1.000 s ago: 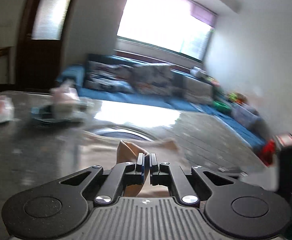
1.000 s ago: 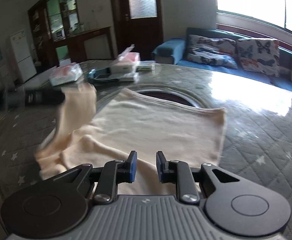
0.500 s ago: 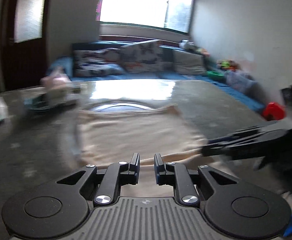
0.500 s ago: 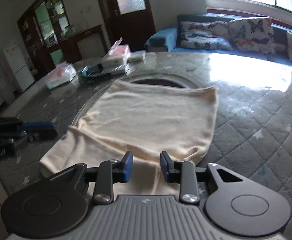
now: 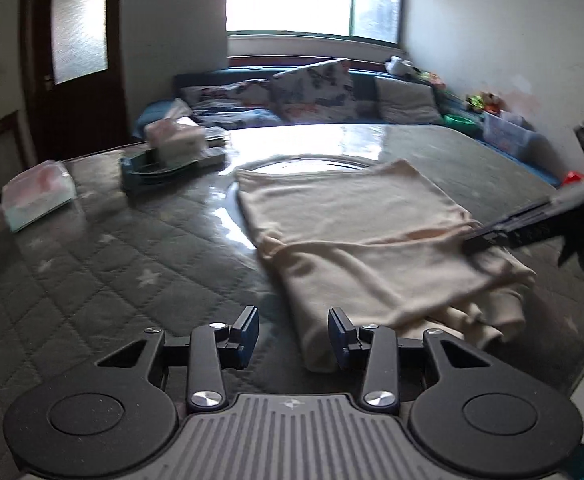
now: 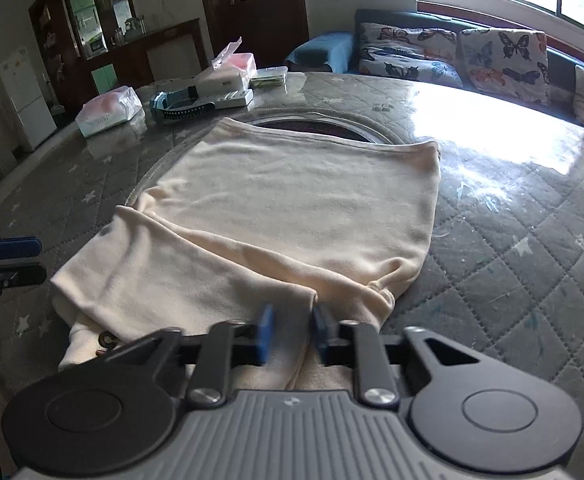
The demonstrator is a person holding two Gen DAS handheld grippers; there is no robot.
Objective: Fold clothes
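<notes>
The cream garment (image 6: 292,208) lies flat on the quilted table (image 6: 511,240), over the round inset at its middle. One fold is judged done: a sleeve-side layer is laid across the near part of the body, and bunched cloth is left at the near edge. Further folds are judged to remain, since the piece is spread wide.

The left gripper (image 5: 293,334) is held just beside the garment's near left corner; its fingers (image 5: 248,330) are opening and nothing is seen between them. The right gripper (image 6: 292,334) is set low over the near edge; its fingers (image 6: 264,332) are closing with cloth lying between them, but pressing contact is not shown.

Compared with a second ago, the flap then held aloft by the left gripper is now laid down and released, and the left fingers, then shut on cloth, are parted. Tissue packs (image 6: 108,110) stand well apart at the far side.
</notes>
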